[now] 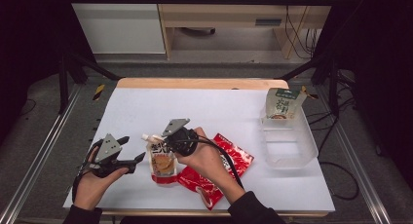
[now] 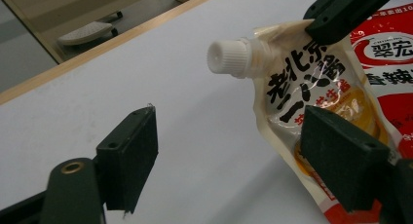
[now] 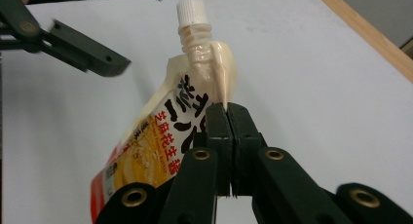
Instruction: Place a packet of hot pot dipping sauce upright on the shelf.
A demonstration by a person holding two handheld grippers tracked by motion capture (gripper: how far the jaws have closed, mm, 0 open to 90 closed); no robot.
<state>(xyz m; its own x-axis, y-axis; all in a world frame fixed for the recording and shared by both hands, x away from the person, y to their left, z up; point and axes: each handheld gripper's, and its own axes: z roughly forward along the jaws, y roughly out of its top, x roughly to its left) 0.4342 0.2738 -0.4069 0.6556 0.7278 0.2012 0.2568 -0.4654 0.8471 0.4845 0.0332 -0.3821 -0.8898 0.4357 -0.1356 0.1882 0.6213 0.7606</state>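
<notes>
— One spouted pouch [image 1: 162,160], where is it?
— My right claw [image 3: 227,118] pinches its top edge, above the white tabletop [image 1: 219,112], beside a red packet [image 1: 214,173].
— And your left claw [image 2: 229,151]?
— Open, holding nothing; the pouch is just beside it.

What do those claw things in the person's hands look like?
Each claw, left and right, is black, with two flat, blocky jaw pads on black arms joined by brass-ringed rivets. A grey three-cornered plate sits on top, and a black cable trails back. The person wears dark sleeves.
</notes>
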